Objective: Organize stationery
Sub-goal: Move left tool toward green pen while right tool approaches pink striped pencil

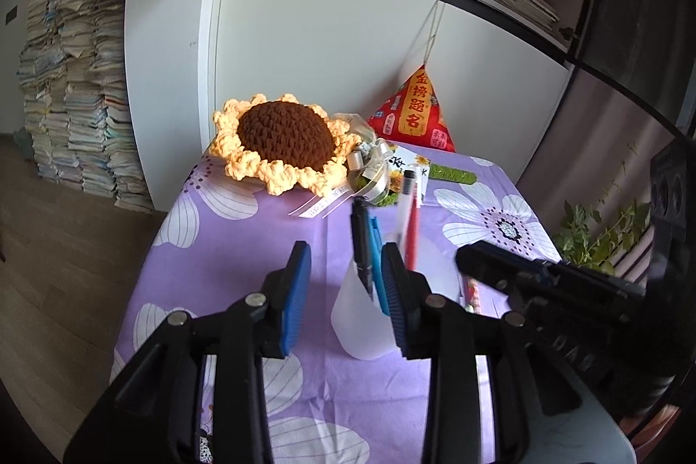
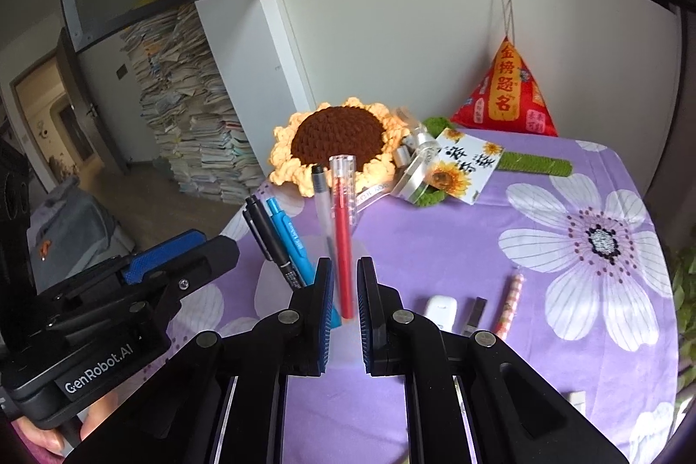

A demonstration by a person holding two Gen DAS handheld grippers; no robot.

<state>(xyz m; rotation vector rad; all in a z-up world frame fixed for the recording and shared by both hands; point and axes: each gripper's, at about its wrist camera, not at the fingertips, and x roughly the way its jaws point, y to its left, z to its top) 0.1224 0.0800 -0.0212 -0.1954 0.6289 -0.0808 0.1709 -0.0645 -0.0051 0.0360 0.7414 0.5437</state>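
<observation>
**A:** Since both tongs are at the cup, tell me how they stand.

**B:** The left gripper (image 1: pixel 343 248) has its pads apart, with only cloth between them. The right gripper (image 2: pixel 343 262) is at its narrowest. The red pen (image 2: pixel 341 229) shows through the slit, but it stands in the cup beyond, and I'd say nothing is gripped.

**A:** And the stationery?

**B:** The frosted plastic cup (image 1: pixel 356 333) stands just ahead of both tongs on the purple flowered tablecloth (image 2: pixel 435 246). In it, along with the red pen, are a black pen (image 2: pixel 265 238), a blue pen (image 2: pixel 289 242) and a clear pen with a black cap (image 2: pixel 322 194). They all lean against the rim. A pink checked pen (image 2: pixel 510 303), a white block (image 2: pixel 441 309) and a small black piece (image 2: pixel 476 312) lie loose on the cloth to the right. I can't tell what the last two are.

**A:** How will the pink one handle?

**B:** It should be light and stiff, but its smooth round barrel will probably roll. It also lies flat on soft cloth, so the pads may bunch the fabric. I'd take it across the middle of the barrel, then tip it upright over the cup.

**A:** Any worry about the cup?

**B:** It looks thin and light, and the leaning pens make it top-heavy. A nudge at the rim could tip it, so steady it low on the wall.
</observation>
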